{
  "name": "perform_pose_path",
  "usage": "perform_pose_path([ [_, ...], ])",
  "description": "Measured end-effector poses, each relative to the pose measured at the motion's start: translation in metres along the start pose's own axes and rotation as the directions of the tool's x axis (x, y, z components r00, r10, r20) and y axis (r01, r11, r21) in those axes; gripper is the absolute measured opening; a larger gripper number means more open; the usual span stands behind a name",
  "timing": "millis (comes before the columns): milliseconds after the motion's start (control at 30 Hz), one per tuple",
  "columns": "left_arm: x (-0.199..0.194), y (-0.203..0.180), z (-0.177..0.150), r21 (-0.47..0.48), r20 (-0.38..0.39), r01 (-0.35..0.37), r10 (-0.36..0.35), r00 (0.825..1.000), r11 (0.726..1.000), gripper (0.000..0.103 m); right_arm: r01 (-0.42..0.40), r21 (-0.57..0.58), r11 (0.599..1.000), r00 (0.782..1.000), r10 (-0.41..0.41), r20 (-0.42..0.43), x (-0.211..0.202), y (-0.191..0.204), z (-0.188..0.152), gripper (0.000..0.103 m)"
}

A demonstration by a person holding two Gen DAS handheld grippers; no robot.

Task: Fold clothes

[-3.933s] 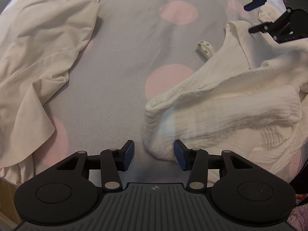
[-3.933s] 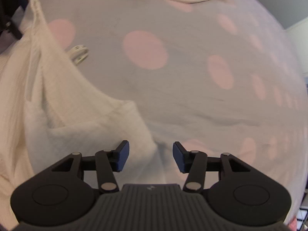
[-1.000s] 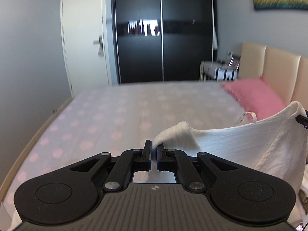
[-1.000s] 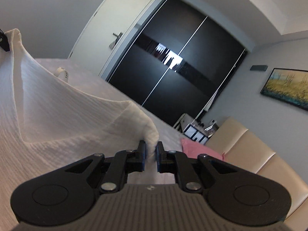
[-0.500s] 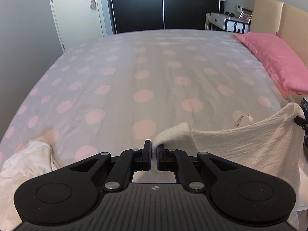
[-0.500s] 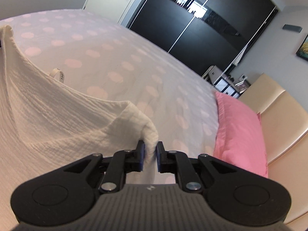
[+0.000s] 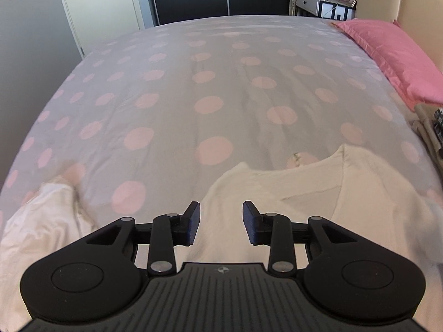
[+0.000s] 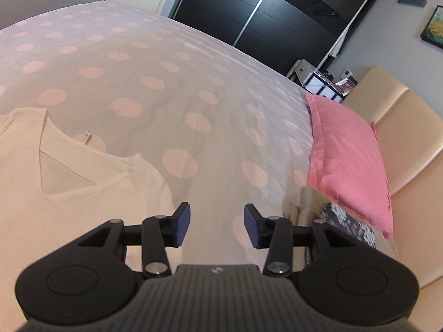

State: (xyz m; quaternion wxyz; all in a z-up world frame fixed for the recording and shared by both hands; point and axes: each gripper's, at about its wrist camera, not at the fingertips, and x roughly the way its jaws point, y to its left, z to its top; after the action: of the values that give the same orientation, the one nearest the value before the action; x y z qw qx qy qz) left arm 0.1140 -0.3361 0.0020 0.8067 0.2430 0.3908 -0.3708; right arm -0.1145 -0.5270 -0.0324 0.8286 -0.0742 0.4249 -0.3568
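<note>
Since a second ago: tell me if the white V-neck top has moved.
Yes. The white V-neck top has come down from hanging between the fingers to lie flat on the dotted bedspread; both grippers' fingers have just been opening, nothing clamped between them.

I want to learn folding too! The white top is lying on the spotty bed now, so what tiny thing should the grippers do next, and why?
Probably slide the left gripper out to the white top's left edge and pinch it for a first fold. The top lies spread, V-neck toward the far end of the spotted bed. Both grippers, the right gripper too, have just been opening, with nothing pinched.
</note>
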Motion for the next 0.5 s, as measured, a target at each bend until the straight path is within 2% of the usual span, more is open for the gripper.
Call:
perform_pose_path([
  [167,-0.016,0.031,-0.034,-0.025,-0.057,-0.041,0.04,0.998,0.999,0.032,0.012,0.045,0.999,0.999,-0.009,-0.05,-0.018,-0.024,-0.036,0.05],
  [300,-0.025,0.047,-0.067,-0.039,-0.118,-0.041,0.036,0.992,0.998,0.04,-0.005,0.091,0.996,0.996,0.012,-0.086,-0.033,-0.038,-0.072,0.05],
  [433,-0.027,0.054,-0.1,-0.042,-0.171,-0.037,0.029,0.985,0.998,0.04,-0.023,0.152,0.988,0.991,0.043,-0.126,-0.043,-0.054,-0.108,0.051],
  [500,-0.025,0.056,-0.114,-0.058,-0.196,-0.042,0.03,0.98,0.997,0.04,-0.007,0.186,0.982,0.988,0.035,-0.15,-0.046,-0.064,-0.125,0.051],
])
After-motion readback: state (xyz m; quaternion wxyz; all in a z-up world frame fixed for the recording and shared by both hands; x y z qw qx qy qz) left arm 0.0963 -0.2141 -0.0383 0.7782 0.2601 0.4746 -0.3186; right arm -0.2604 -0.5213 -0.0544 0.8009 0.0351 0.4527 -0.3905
